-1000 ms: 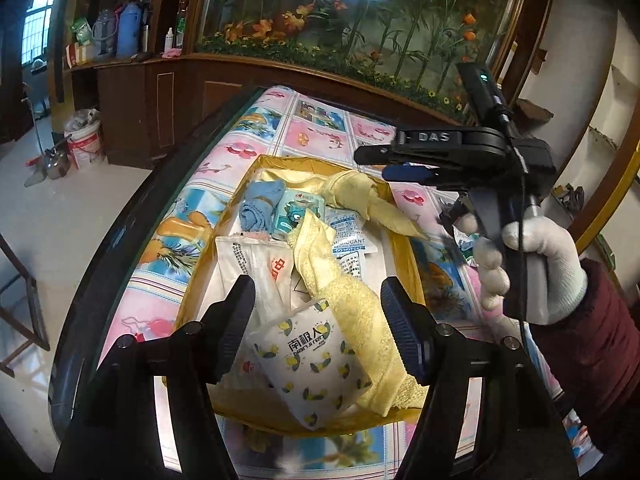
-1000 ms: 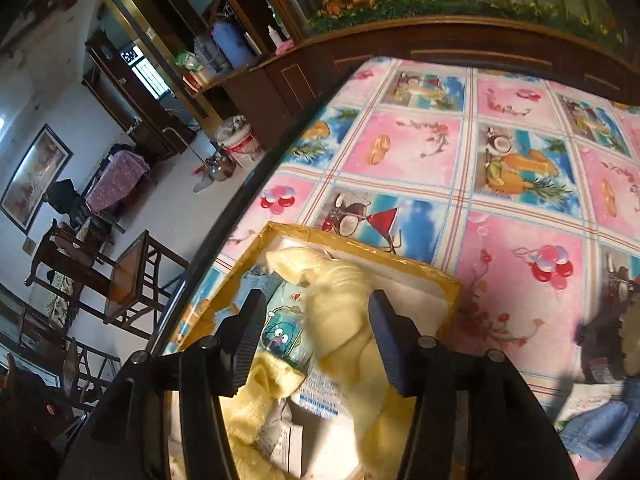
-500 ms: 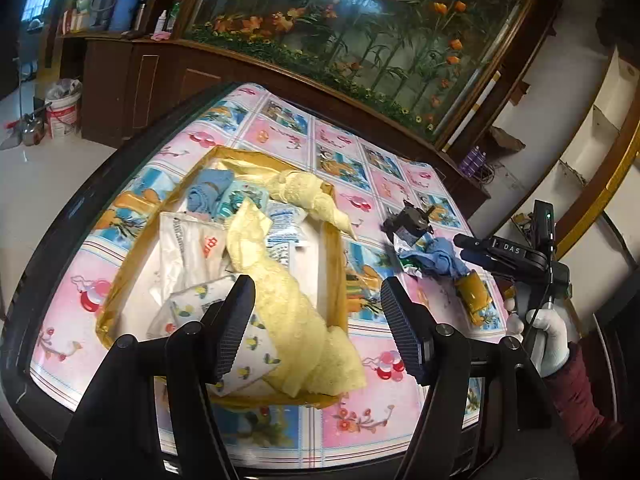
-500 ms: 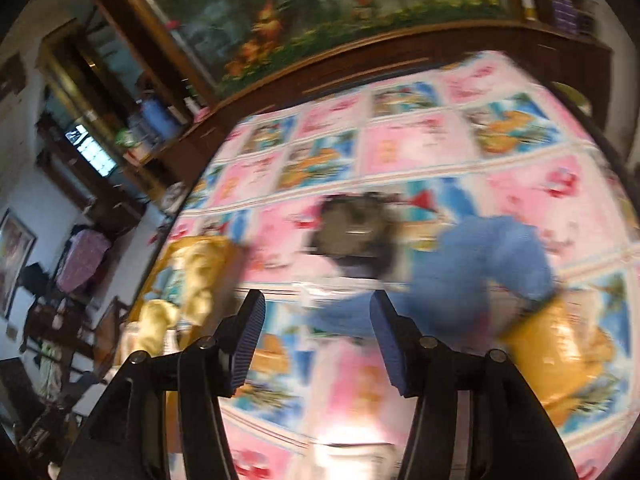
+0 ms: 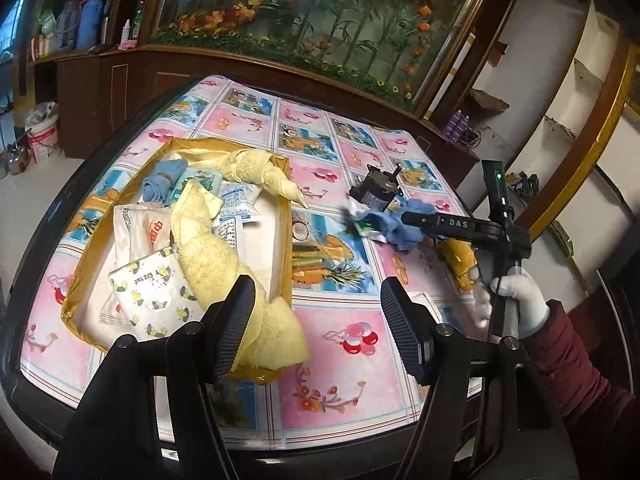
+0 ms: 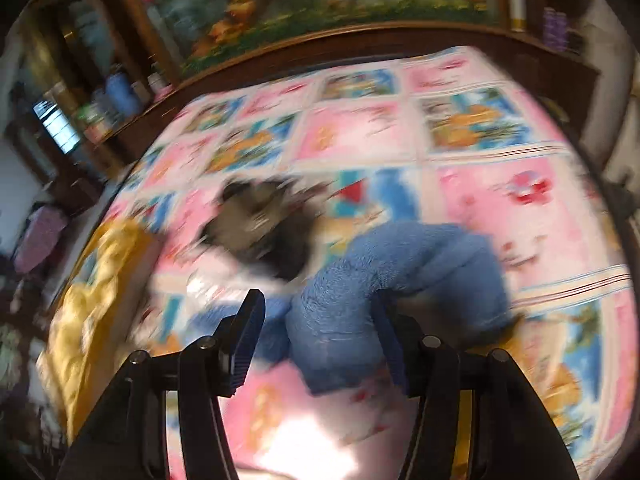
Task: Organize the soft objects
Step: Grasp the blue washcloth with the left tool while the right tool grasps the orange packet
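Far left of the table (image 5: 328,376), a gold tray (image 5: 286,240) sits on the fruit-print cloth. Inside it: a small blue cloth (image 5: 162,180) at the far left corner, a white packet with red print (image 5: 138,232), a lemon-print packet (image 5: 154,300) at the near edge, and a desiccant sachet (image 5: 236,210) mid-tray. A long yellow towel (image 5: 208,256) runs its long axis from tray centre toward the near right corner, its near end draped over the rim. A second rolled yellow towel (image 5: 260,172) lies across the far right corner, tapered tip pointing right and over the rim.

Left gripper (image 5: 318,324) hovers above the near right of the tray, jaws spread wide, nothing between them.

Right of the tray, well apart from it, a dark small motor-like object (image 5: 376,192) sits on the cloth. Just beside it, nearer, lies the blue towel (image 6: 404,276), bent in an arch, ends pointing toward the camera in the right wrist view. A yellow pouch (image 5: 460,264) lies just right of it.

Right gripper (image 6: 316,332) is at the blue towel, jaws apart, one arm of the towel between them. View is motion-blurred, so contact with the pads is probably there on the right finger, but unsure. The gloved right hand (image 5: 508,296) holds the handle.
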